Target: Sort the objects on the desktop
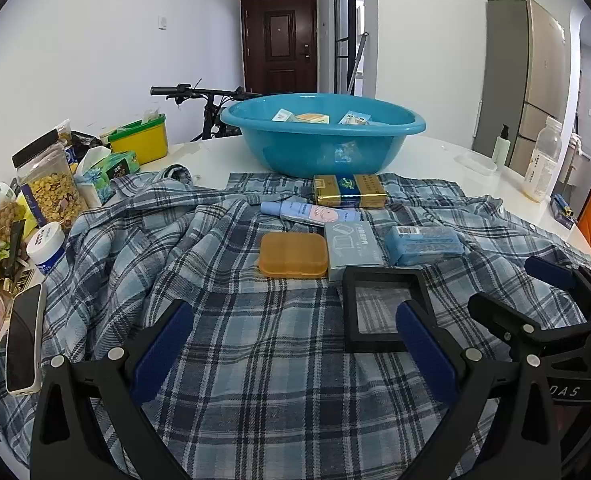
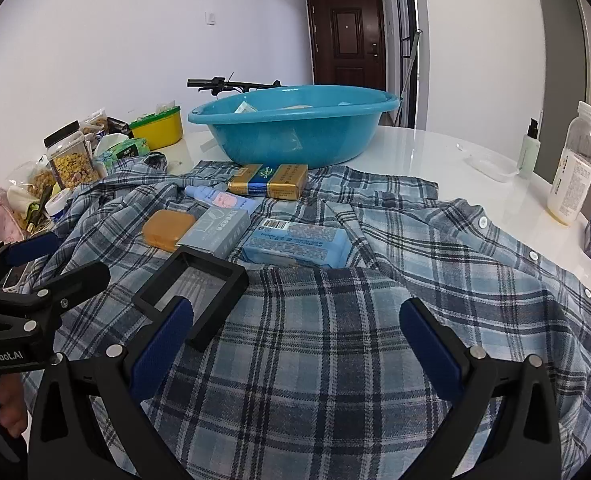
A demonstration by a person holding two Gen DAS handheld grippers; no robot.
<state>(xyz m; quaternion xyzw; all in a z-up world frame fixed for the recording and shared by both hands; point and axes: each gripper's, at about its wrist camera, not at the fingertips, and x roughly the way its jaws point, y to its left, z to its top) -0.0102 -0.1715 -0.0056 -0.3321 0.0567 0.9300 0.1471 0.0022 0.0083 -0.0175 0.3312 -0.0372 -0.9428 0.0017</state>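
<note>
Plaid shirt (image 1: 255, 340) covers the white table (image 1: 435, 156) under both my tongs. My left gripper (image 1: 295, 344) hangs with its fingers spread wide, holding nothing; my right gripper (image 2: 295, 344) is likewise spread and empty. Just ahead lies a black square frame (image 1: 383, 308), flat on the cloth. Beyond it sit an orange pill case (image 1: 293, 255), a grey-blue box (image 1: 351, 246), a blue packet (image 1: 423, 240), a pastel tube (image 1: 307, 211) and a gold box (image 1: 349, 190). Behind them stands the blue basin (image 1: 323, 148), with small boxes inside.
</note>
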